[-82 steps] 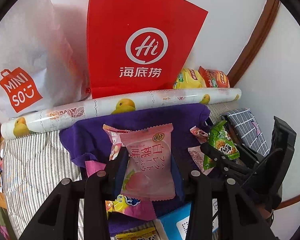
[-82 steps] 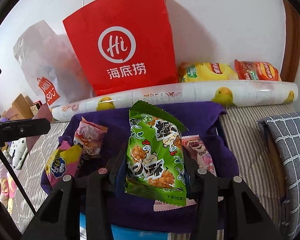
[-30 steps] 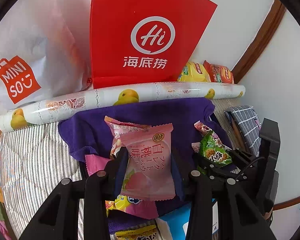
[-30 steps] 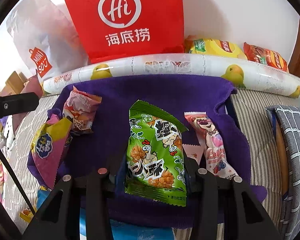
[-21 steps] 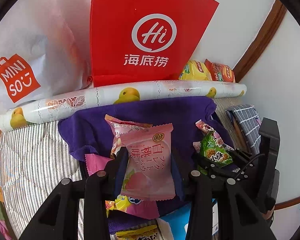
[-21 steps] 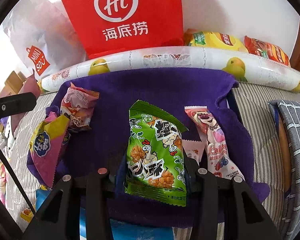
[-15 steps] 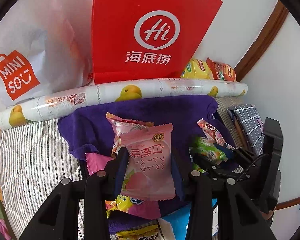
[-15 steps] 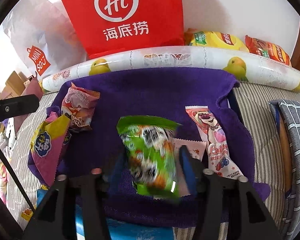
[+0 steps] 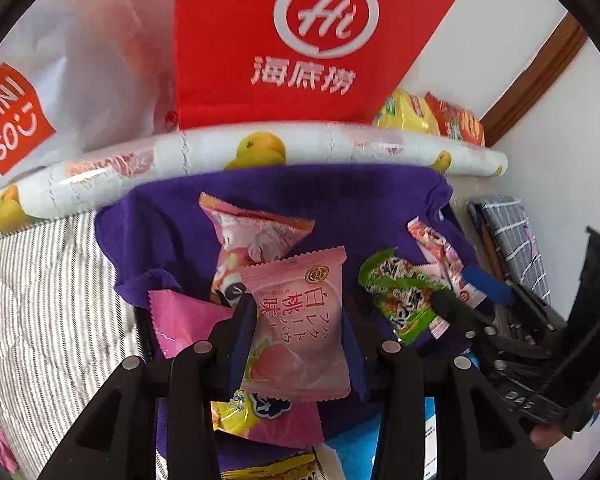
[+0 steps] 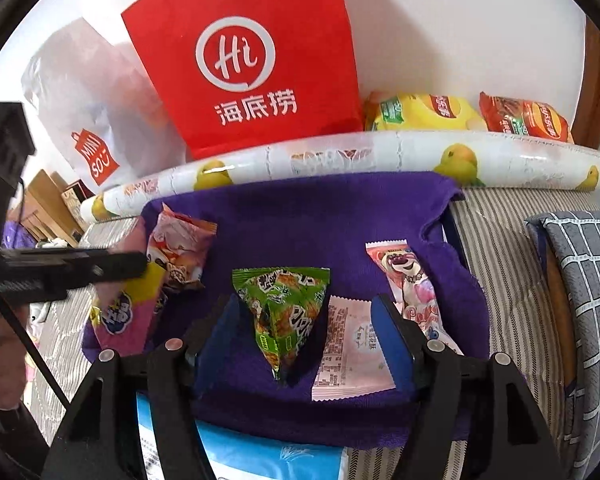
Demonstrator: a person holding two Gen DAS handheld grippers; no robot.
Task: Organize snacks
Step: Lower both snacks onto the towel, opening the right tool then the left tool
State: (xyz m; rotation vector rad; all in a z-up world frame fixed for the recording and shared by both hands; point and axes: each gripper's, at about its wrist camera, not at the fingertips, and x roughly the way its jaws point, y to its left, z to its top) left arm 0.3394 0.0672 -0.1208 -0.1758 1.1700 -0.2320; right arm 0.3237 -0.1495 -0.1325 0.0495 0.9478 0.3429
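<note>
- Here, left wrist view: the left gripper (image 9: 300, 320) occupies the lower centre of the frame, its jaws clamped on the pink peach snack packet (image 9: 298, 326), which stands upright between the fingers.
- Behind it, at mid-frame, an orange-edged pink packet (image 9: 252, 236) lies on the purple cloth (image 9: 340, 200); a plain pink packet (image 9: 180, 316) sits at lower left of the cloth.
- At centre right, the green snack packet (image 9: 400, 296) lies on the cloth, beside the dark fingers of the right gripper (image 9: 466, 300), which enters from the right edge.
- Across the upper frame a red paper bag (image 9: 300, 40) and a white Miniso bag (image 9: 40, 100) stand behind a duck-print roll (image 9: 260, 148).
- Right wrist view: the right gripper (image 10: 304, 324) fills the lower frame with jaws spread apart, touching nothing.
- The green snack packet (image 10: 286, 308) lies loose on the purple cloth (image 10: 320, 216) between the fingers, folded to a point at its near end.
- A white-backed packet (image 10: 350, 348) lies just beside it to the right, and a bear-print packet (image 10: 412, 284) lies further right.
- At the left edge, the left gripper (image 10: 136, 264) reaches in above a yellow-and-pink packet (image 10: 128, 312).
- At upper right, a yellow chip bag (image 10: 420, 114) and an orange chip bag (image 10: 524, 118) rest behind the duck-print roll (image 10: 340, 160).
</note>
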